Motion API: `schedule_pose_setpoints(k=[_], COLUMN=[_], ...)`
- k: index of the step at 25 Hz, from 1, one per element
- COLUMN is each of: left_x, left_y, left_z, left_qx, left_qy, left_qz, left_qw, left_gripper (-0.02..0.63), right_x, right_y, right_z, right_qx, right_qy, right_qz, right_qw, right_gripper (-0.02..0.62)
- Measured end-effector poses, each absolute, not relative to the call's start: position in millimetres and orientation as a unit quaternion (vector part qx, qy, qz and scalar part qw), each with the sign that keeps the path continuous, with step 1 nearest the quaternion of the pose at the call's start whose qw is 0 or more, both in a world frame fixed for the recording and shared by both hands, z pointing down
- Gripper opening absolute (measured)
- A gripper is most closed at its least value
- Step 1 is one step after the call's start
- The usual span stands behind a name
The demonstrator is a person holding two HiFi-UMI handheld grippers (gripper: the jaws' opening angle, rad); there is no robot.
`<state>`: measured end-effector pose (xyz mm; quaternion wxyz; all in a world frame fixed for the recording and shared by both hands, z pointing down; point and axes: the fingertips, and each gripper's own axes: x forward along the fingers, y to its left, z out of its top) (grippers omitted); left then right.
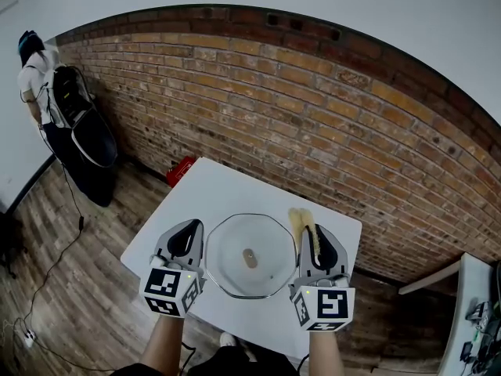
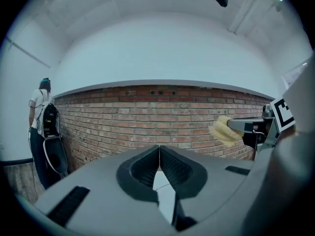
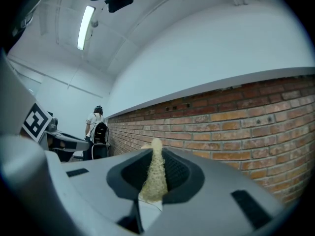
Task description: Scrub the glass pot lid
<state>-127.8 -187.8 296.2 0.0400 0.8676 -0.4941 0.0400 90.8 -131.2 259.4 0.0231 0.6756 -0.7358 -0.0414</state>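
- Shows the glass pot lid (image 1: 250, 255) lying flat on the white table (image 1: 227, 186), close to the near edge, with its small knob (image 1: 250, 258) up at the centre.
- Sets the lid between the two grippers, one on each side; cannot tell whether either touches the rim.
- Has the right gripper (image 1: 319, 240) just right of the lid, clamped on a yellow scrubbing pad (image 1: 304, 222) that sticks out past the jaw tips toward the brick wall (image 1: 313, 131).
- Confirms this in the right gripper view: pad (image 3: 155, 176) squeezed upright between the two jaws.
- Has the left gripper (image 1: 186, 235) just left of the lid, and in the left gripper view (image 2: 159, 154) the jaws pressed together with nothing between them.
- Catches the pad (image 2: 224, 129) again at the right of the left gripper view.
- Leaves a red object (image 1: 181, 170) on the wooden floor (image 1: 47, 241) at the foot of the wall, behind the table.
- Includes a person (image 1: 35, 69) wearing a backpack far off to the left.
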Motion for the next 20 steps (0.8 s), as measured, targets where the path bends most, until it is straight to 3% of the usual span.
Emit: schedule_pose_setpoints(k=[20], left_x=[-127.4], left_y=[-176.2], left_z=[365.6], left_qx=[0.835], left_qy=[-0.532], left_qz=[0.103], left_qw=[0.095], left_gripper=[0.012], right_x=[99.5], right_y=[-151.3], right_z=[323.1], right_qx=[0.628], right_qy=[-0.778], right_qz=[0.015], right_qw=[0.035], right_gripper=[0.058])
